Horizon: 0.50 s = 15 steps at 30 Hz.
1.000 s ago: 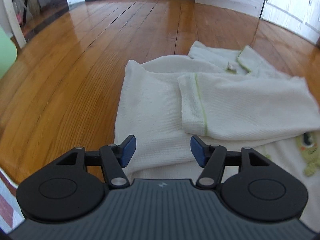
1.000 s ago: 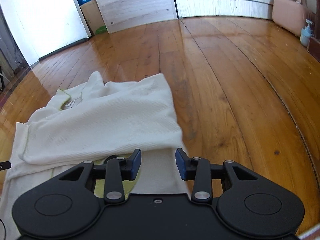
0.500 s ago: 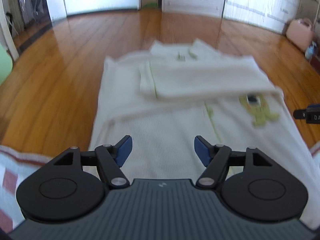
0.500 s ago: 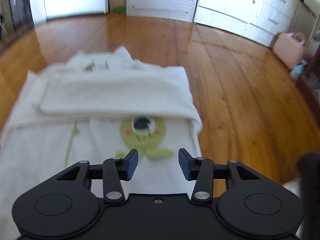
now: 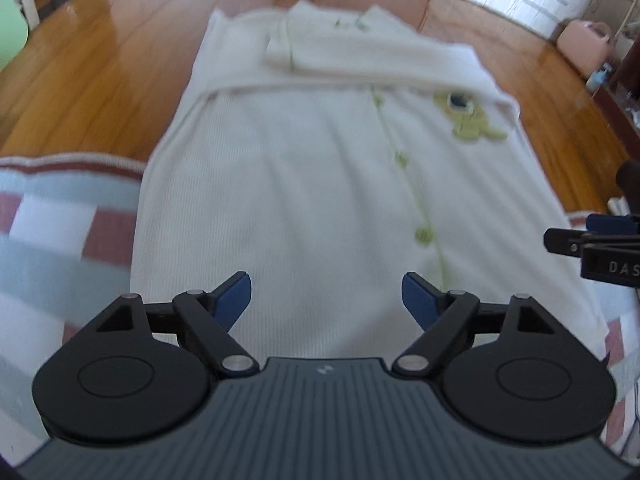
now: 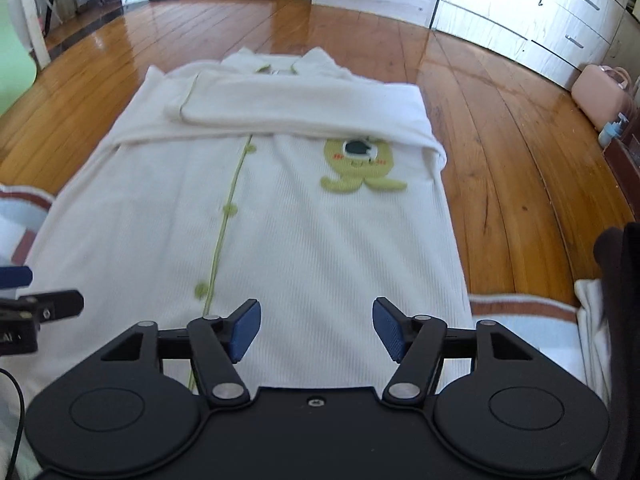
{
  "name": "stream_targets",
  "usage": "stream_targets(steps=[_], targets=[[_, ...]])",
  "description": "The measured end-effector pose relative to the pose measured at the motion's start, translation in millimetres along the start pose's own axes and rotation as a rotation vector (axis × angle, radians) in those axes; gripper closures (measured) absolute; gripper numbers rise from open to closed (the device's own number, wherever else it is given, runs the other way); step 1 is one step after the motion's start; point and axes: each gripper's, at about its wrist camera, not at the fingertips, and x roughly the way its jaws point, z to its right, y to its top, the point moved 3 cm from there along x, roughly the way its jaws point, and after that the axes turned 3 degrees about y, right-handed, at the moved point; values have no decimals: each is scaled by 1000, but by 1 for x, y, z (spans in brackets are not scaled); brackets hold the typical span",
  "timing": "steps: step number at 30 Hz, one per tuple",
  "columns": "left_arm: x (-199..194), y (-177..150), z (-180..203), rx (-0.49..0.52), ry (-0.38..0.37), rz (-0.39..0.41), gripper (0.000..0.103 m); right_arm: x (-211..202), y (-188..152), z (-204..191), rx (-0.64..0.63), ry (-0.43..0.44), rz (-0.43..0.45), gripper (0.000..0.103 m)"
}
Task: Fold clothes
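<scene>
**Cardigan lying lengthwise, collar far**

The white ribbed cardigan with green buttons (image 6: 280, 240) lies flat on the wooden plank floor (image 6: 500, 160), long axis running away, sleeves folded across the chest. The left gripper (image 5: 326, 300) and right gripper (image 6: 316, 330) hover over its hem, jaws opening, nothing between them.

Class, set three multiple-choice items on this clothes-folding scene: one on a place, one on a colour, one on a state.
1. Where does the white garment lie?
A. on a wooden floor
B. on a chair
C. in a drawer

2. What colour is the cartoon patch?
A. red
B. green
C. purple

3. How do the sleeves lie?
A. spread sideways
B. folded across the chest
C. rolled up

Answers: 1 A, floorboards flank it; 2 B, the patch is yellow-green; 3 B, a white band crosses below the collar.
</scene>
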Motion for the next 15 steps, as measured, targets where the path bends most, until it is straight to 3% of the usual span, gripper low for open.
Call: stream_targets(steps=[3, 7, 11, 15], targets=[[3, -7, -5, -14, -2, -43, 20, 1, -13, -2, -1, 23, -30, 36], [12, -16, -16, -37, 46, -106, 16, 5, -27, 8, 107, 99, -64, 36], [20, -25, -23, -30, 107, -167, 16, 5, -40, 9, 94, 67, -87, 36], [21, -24, -26, -35, 91, -172, 16, 6, -48, 14, 100, 77, -121, 36]])
